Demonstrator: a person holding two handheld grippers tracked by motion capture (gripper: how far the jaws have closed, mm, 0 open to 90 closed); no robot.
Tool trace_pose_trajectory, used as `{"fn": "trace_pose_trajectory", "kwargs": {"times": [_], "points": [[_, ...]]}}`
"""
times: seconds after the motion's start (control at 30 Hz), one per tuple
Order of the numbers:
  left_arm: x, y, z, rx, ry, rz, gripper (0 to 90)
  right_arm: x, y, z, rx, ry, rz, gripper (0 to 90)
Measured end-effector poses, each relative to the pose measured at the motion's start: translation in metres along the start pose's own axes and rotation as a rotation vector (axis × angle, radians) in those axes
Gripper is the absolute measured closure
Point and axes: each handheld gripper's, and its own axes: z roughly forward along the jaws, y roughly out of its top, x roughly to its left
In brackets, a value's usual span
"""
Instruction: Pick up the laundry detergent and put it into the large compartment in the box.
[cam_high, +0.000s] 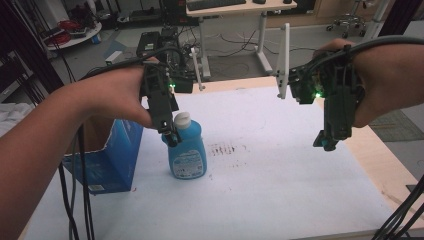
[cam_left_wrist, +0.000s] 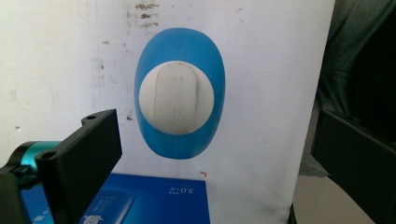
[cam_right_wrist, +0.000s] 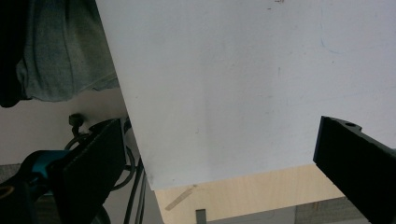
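A blue bottle (cam_high: 187, 150) with a white cap (cam_high: 182, 119) stands upright on the white table sheet (cam_high: 280, 175). My left gripper (cam_high: 171, 136) hangs just above and to the left of the cap, pointing down. From the left gripper view the bottle (cam_left_wrist: 180, 112) is seen from straight above, between the wide-open jaws and untouched. My right gripper (cam_high: 327, 140) hovers in the air over the table's right side, open, with nothing between its jaws. In the right gripper view my right gripper (cam_right_wrist: 215, 168) looks down on the bare sheet (cam_right_wrist: 243, 84) and the table edge.
An open blue cardboard box (cam_high: 107, 155) sits on the table left of the bottle, its top showing as the blue box (cam_left_wrist: 144, 203) in the left gripper view. A wooden table border (cam_high: 380, 150) runs along the right. Desks, cables and a chair stand beyond the far edge.
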Motion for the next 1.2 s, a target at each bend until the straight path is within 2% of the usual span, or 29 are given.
{"fn": "trace_pose_trajectory", "kwargs": {"times": [0.23,0.43,0.77,1.13,1.2], "points": [[0.002,0.003,0.011,-0.004,-0.011,0.001,1.8,-0.001,0.002,0.005,0.003,-0.001,-0.013,1.8],[0.004,0.005,0.023,0.015,-0.02,-0.006,1.8,-0.002,0.003,0.007,-0.003,0.002,-0.021,1.8],[0.009,0.01,0.038,0.04,0.006,-0.003,1.8,-0.004,0.002,0.008,-0.002,0.002,-0.026,1.8],[0.009,0.012,0.048,0.053,0.042,0.008,1.8,-0.003,0.002,0.008,-0.002,0.003,-0.023,1.8],[0.009,0.012,0.05,0.058,0.032,0.011,1.8,-0.003,0.002,0.008,-0.001,0.003,-0.024,1.8]]}}
